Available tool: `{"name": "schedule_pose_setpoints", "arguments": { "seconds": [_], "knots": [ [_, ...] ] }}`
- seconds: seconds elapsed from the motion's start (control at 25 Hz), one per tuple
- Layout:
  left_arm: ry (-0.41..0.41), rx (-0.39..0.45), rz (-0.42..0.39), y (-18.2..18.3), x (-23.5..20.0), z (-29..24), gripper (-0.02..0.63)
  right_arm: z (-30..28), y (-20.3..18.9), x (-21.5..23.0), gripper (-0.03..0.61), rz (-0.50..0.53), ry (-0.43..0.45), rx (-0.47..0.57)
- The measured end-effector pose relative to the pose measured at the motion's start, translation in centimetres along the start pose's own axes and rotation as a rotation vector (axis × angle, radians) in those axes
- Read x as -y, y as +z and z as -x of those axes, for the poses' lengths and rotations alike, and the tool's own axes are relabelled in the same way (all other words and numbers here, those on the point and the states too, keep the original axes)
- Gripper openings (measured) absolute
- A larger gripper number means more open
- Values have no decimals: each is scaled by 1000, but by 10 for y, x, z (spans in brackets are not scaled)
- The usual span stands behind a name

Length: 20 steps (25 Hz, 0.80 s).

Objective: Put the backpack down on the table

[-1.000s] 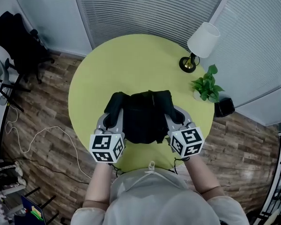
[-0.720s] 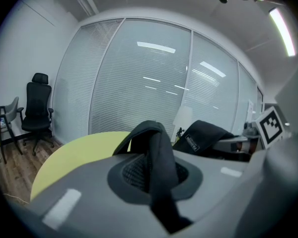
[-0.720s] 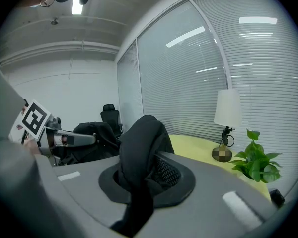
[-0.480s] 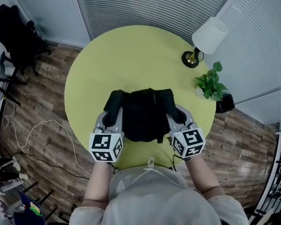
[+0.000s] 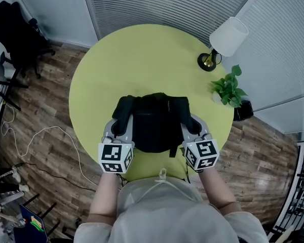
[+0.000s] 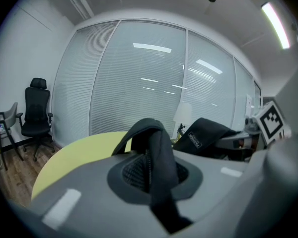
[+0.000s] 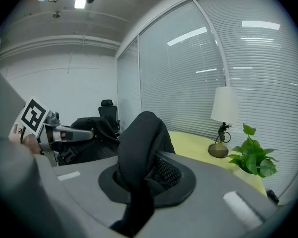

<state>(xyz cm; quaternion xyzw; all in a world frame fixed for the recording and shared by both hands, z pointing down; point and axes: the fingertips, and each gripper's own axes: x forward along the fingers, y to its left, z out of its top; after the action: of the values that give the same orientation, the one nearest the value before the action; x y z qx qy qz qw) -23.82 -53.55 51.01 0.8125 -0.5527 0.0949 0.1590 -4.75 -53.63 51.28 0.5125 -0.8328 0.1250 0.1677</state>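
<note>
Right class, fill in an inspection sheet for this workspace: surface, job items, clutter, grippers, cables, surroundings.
Surface: round yellow-green table.
Job's things: black backpack over the near side; contact with the top unclear.
Clutter: lamp and potted plant at the right edge.
Grippers: left gripper and right gripper each shut on a backpack strap.
Cables: white cable on the floor, left.
Surroundings: office chair, blinds, wood floor.

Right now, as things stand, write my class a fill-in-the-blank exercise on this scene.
The left gripper and right gripper are each shut on a backpack ____.
The table is ____ in shape.
The lamp has a ____ shade.
Missing words: strap, round, white.
</note>
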Motion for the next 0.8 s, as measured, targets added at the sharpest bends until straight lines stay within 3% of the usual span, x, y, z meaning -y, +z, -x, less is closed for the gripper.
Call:
{"name": "schedule_pose_setpoints", "arguments": {
  "seconds": [0.36,0.56,0.8],
  "knots": [
    [28,-27,-40,-24,0,2,37,1,-31,5,48,-14,-56,-29],
    [62,-74,-105,-44,-2,5,37,3,-47,6,55,-13,-75,-62],
    [70,-97,-104,-60,-6,7,37,3,-60,3,64,-17,-66,-86]
  ]
}}
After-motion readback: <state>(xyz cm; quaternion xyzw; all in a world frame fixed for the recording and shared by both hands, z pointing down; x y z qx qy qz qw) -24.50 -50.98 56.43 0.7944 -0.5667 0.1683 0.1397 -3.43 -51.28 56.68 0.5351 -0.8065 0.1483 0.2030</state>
